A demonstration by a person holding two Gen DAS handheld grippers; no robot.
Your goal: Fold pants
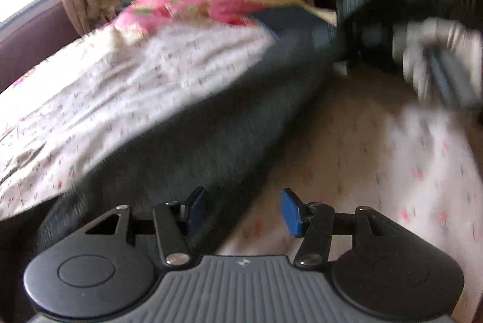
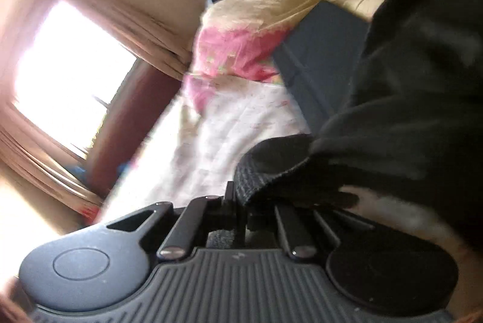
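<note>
We saw daylight pour in from the window (image 2: 69, 75), blown out to plain white in the right wrist view, with glare washing the wall beside it. The pants (image 1: 193, 129) came out as dark, near detailless masses in both views. Motion blur smeared the sheet (image 1: 120, 87) and the far gripper (image 1: 392, 30) in the left wrist view. Fisheye distortion bent the edges, and the corners went dim.

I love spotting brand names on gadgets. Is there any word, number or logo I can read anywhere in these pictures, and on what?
No readable text anywhere.
Small pale emblem on the grey ribbed body of the left hand-held gripper: a mark, no letters.
Flowered white bedsheet: only printed sprigs, blurred.
Dark knitted pants: no label visible.
</note>
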